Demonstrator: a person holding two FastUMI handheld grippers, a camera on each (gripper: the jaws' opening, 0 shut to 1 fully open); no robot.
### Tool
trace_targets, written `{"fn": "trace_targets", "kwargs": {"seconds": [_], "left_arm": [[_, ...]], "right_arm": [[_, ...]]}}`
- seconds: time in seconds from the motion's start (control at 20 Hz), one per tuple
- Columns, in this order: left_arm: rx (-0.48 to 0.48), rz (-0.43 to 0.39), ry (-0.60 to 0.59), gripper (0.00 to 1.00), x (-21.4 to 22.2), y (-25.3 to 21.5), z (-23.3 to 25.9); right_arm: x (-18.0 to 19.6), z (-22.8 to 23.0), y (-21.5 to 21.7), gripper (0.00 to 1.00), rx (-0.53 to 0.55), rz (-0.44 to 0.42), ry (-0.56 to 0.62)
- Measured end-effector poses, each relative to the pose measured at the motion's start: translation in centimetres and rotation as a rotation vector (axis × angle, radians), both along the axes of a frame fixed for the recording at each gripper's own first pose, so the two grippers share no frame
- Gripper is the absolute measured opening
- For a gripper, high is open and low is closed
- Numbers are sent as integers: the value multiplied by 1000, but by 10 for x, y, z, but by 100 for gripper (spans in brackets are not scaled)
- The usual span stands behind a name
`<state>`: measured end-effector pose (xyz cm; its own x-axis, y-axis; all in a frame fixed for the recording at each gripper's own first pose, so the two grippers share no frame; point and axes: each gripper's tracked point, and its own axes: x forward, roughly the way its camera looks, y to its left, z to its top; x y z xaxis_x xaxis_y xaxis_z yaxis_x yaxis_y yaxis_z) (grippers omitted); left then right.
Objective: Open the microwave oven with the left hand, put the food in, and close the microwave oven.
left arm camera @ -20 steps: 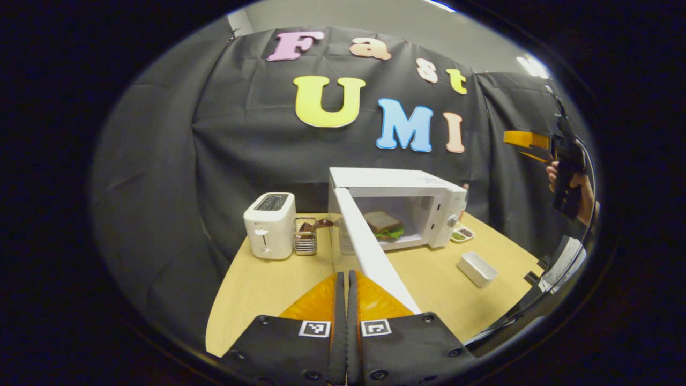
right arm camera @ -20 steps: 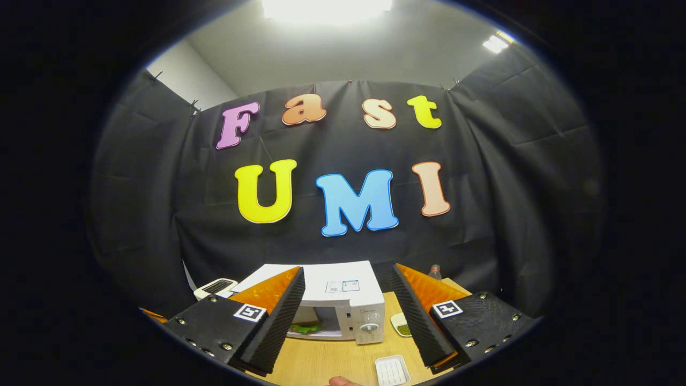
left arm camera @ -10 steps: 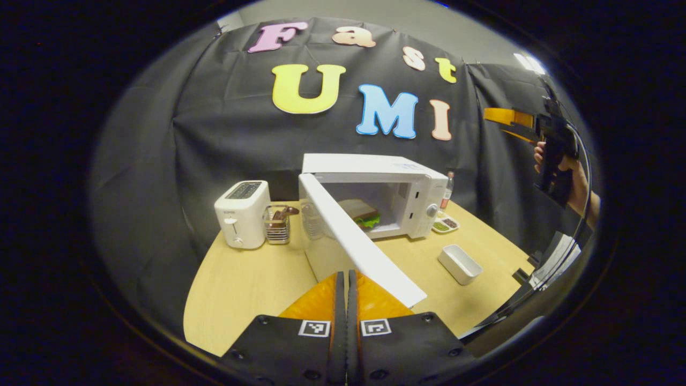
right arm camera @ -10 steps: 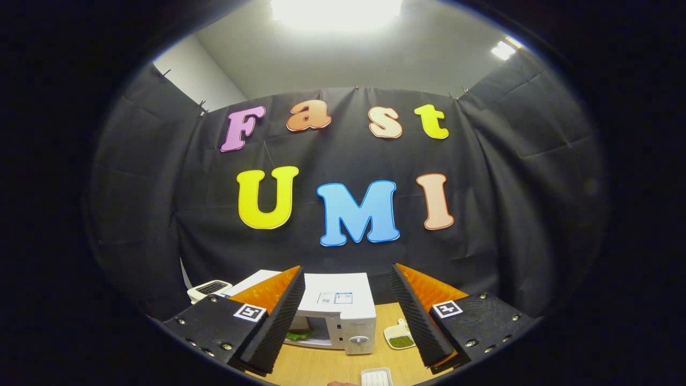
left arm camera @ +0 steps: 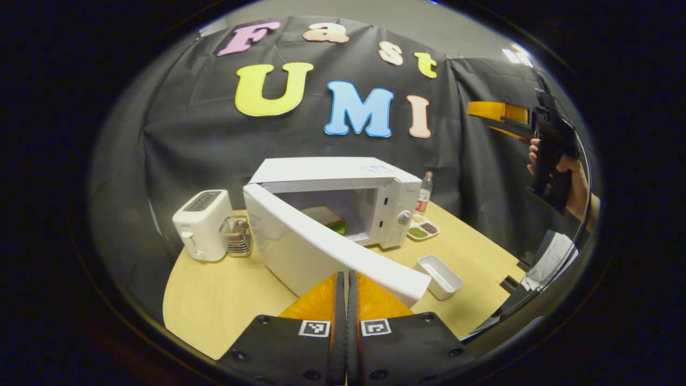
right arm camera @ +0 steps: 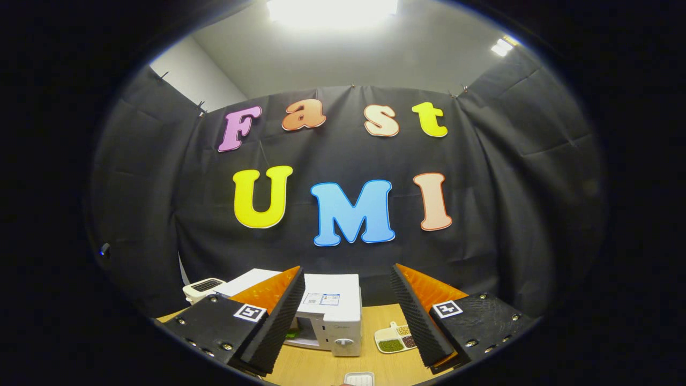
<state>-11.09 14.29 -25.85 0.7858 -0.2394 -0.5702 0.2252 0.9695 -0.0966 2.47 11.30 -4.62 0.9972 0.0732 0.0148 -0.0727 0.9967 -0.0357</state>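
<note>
The white microwave (left arm camera: 375, 185) stands mid-table with its door (left arm camera: 321, 252) partly open, swung out toward me. A sandwich (left arm camera: 328, 217) with green lettuce lies inside, half hidden by the door. My left gripper (left arm camera: 345, 281) is shut with nothing between its fingers, and its tips sit right at the door's outer face. In the left gripper view, a hand (left arm camera: 576, 185) holds the right gripper (left arm camera: 496, 115) high at the far right. In its own view the right gripper (right arm camera: 347, 269) is open and empty, well above the microwave (right arm camera: 332, 313).
Left of the microwave stand a white toaster (left arm camera: 201, 225) and a small wire holder (left arm camera: 238, 236). To its right are a bottle (left arm camera: 424, 192), a divided dish (left arm camera: 422, 229) and a white rectangular tray (left arm camera: 440, 269). The wooden table (left arm camera: 214, 300) has bare room at the front left.
The microwave door has swung further toward shut, with my shut left gripper moving along behind it. The right gripper stays raised and open, drifting only slightly.
</note>
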Motion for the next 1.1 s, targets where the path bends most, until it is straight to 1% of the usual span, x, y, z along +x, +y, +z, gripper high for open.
{"fn": "trace_targets", "kwargs": {"seconds": [0.1,0.2,0.35,0.55,0.75,1.1], "left_arm": [[-12,-6,-3,7,14,-16,-3],[-21,9,-18,7,29,-27,-7],[-63,30,-27,7,49,-48,-11],[-81,26,-35,7,73,-70,-19],[-110,51,-28,7,97,-90,-28],[-88,-1,-20,7,134,-124,-37]], "right_arm": [[-1,3,-11,97,0,2,2],[3,1,-22,97,11,1,2],[8,-2,-40,97,31,-11,5],[12,-3,-54,97,30,-11,3],[15,-4,-69,97,41,-18,5],[11,-12,-97,97,52,-45,19]]}}
